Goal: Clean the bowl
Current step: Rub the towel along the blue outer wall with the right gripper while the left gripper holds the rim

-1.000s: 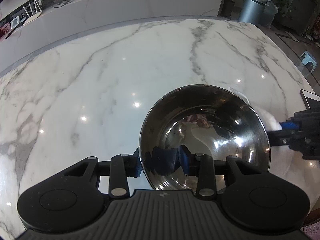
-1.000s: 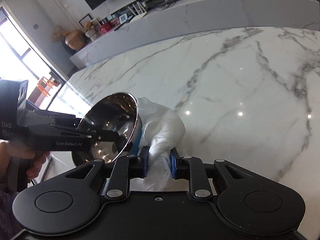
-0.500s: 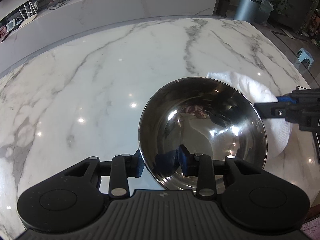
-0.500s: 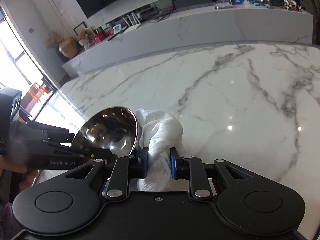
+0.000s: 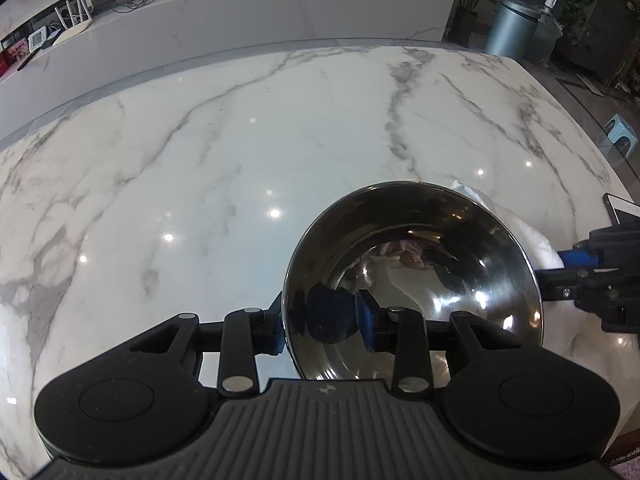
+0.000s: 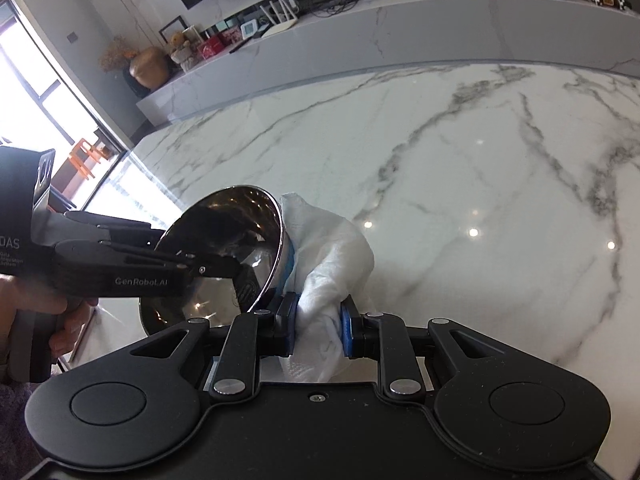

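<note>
A shiny steel bowl (image 5: 416,248) hangs tilted above the marble table, its inside facing my left gripper (image 5: 322,328). That gripper is shut on the bowl's near rim, with one blue pad inside and one outside. Seen from the right wrist, the bowl (image 6: 224,232) is on its side, with the left gripper (image 6: 236,268) reaching in from the left. My right gripper (image 6: 318,328) is shut on a crumpled white cloth (image 6: 332,256) that lies against the bowl's outer wall. In the left wrist view, the cloth (image 5: 532,240) shows behind the bowl's right rim, beside the right gripper (image 5: 576,264).
The white marble table (image 5: 240,140) spreads out beneath both grippers. A flat device (image 5: 620,208) lies at its right edge. A long marble counter (image 6: 400,32) with small items runs behind. A person's hand (image 6: 40,300) grips the left handle.
The right gripper and cloth slid up along the bowl's outer wall, showing more cloth, then came back down to the right rim. The left gripper kept its hold on the bowl.
</note>
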`<act>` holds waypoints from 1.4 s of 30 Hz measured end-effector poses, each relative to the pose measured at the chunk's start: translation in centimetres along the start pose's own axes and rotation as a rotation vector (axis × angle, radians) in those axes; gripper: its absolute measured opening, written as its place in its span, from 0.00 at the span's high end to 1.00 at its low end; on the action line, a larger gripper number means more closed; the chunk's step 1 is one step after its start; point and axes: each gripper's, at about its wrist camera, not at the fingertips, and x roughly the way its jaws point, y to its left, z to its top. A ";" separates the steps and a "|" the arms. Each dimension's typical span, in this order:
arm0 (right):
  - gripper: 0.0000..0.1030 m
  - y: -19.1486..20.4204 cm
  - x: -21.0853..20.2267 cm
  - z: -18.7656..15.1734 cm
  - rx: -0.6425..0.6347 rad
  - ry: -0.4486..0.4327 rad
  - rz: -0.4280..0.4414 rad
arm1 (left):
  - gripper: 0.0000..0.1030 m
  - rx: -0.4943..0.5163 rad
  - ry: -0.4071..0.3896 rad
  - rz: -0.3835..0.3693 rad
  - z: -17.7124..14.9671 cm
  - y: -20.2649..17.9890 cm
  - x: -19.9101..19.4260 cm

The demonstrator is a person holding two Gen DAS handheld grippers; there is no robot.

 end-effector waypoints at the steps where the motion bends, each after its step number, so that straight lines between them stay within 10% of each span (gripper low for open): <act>1: 0.80 -0.1 0.1 -0.1 0.006 0.002 -0.002 | 0.69 -0.012 0.007 -0.001 0.0 0.1 0.0; 14: 0.80 -0.2 0.4 -0.2 0.019 0.005 -0.009 | 0.49 -0.279 0.110 -0.148 -1.8 2.4 0.2; 42: 0.80 -0.2 -1.2 0.6 0.000 -0.093 0.020 | 0.67 -0.074 0.090 -0.094 -0.8 1.2 0.0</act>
